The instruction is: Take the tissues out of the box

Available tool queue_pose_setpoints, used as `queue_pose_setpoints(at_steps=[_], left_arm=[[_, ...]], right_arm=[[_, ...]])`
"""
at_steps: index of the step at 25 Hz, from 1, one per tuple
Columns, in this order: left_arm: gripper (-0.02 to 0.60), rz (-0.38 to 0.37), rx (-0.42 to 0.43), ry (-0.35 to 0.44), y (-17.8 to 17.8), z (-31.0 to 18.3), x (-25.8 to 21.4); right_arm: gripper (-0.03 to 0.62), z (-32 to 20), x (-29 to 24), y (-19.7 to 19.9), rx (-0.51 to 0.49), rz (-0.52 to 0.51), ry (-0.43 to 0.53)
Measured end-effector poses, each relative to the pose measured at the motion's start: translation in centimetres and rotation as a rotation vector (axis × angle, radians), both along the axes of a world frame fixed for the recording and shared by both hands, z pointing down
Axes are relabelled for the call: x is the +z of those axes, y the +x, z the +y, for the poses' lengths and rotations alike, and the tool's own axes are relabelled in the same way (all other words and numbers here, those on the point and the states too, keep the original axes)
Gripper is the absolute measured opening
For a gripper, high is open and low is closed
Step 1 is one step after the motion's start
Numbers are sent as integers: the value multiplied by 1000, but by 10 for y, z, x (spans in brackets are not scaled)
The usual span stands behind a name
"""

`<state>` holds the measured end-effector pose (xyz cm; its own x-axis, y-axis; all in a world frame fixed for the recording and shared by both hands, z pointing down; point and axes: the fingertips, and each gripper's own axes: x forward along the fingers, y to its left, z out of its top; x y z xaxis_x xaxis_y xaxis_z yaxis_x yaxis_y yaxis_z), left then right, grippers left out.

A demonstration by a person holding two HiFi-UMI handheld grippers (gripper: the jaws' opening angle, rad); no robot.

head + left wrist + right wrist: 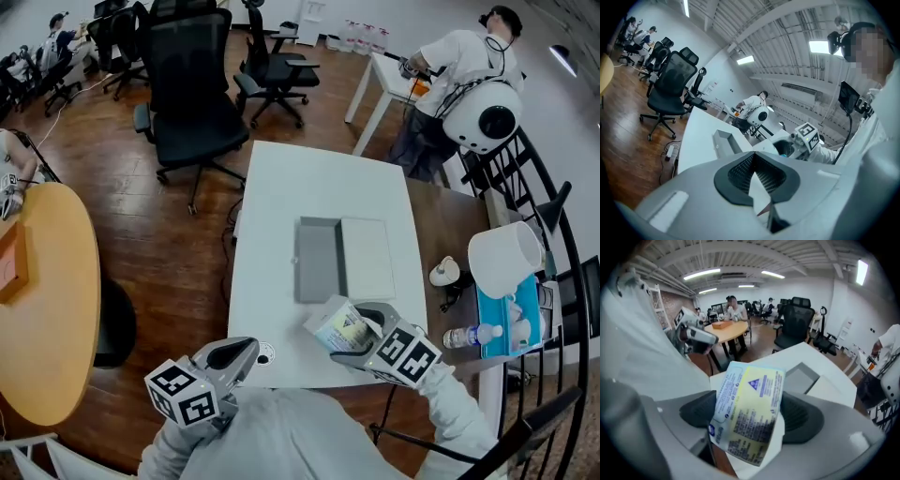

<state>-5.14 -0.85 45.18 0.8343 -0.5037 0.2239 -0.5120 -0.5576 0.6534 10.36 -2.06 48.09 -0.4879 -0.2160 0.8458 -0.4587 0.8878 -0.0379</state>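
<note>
An open grey box point(317, 261) lies mid-table with its white lid point(367, 258) flat beside it on the right; the box's inside looks bare. My right gripper point(361, 339) hovers over the table's front edge, shut on a tissue pack point(341, 330) with yellow and blue print. In the right gripper view the tissue pack point(748, 414) fills the gap between the dark pads point(801, 416), tilted, with the box point(802, 377) beyond. My left gripper point(242, 353) sits at the front left edge, jaws shut and holding nothing; its pads point(738, 174) meet in its own view.
The white table point(281, 197) is bordered on the left by black office chairs point(192, 103) and a round wooden table point(47, 300). On the right stand a white bucket-like object point(504, 258), a small bottle point(472, 335) and a black rack. A person point(459, 61) works at a far table.
</note>
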Motion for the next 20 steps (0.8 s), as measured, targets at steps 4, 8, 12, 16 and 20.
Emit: queue_pose_setpoints(at_steps=[4,8,12,16,20], left_arm=[[13,-21,15,0,11,7,0],[13,-42,3,-5,13,14,0],[14,-56,-15,-10,16,20,2],[12,-74,-25,3,18,22,0],[12,-78,-41,2,17,22,-1]], right_arm=[[436,21,65,1,-67,76,-76],[436,28,102,5,-222,197,-74],[436,32,127,12,-322,241,-110],[436,29,136,13,-313,205,-134],[444,25,135,15,-302,172,-170]])
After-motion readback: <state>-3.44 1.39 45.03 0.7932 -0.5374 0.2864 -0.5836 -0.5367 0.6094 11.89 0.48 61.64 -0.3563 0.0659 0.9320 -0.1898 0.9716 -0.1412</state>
